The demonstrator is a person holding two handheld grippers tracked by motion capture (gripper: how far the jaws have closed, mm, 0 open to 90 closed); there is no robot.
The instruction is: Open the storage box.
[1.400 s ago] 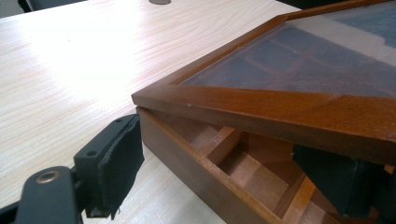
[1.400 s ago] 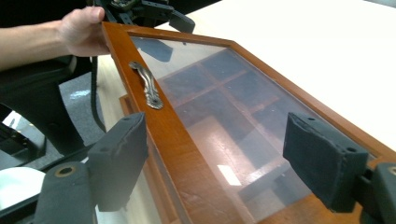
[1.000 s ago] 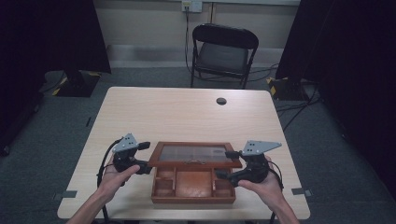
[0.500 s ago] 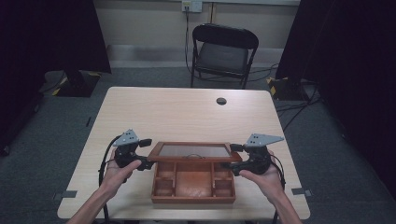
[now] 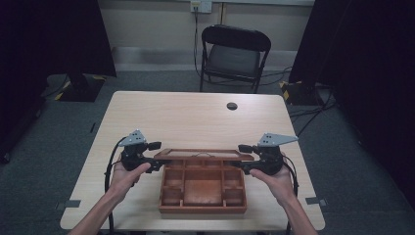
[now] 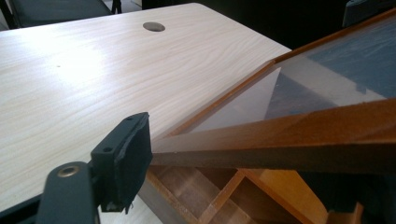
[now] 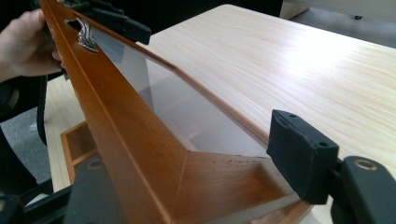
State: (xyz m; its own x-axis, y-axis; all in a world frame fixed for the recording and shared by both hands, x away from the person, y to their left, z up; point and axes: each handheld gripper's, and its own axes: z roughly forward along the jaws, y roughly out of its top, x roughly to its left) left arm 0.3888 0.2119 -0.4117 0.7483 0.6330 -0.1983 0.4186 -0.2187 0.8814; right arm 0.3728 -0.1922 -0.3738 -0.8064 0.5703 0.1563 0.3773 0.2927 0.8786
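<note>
Your two grippers have just been closing on the glass-paned lid [image 5: 203, 153] of the wooden compartment box [image 5: 203, 188], and the lid, raised a second ago, now hangs lower over the tray. The left gripper [image 5: 155, 164] has a pad on the lid's left frame corner; the right gripper [image 5: 241, 164] straddles the right corner, one pad still off the wood. I judge the lid nearly shut. Beyond both grippers lies bare pale worktop [image 5: 195, 117] with a grommet hole [image 5: 232, 105], then a folding chair [image 5: 235, 54] on grey carpet.
</note>
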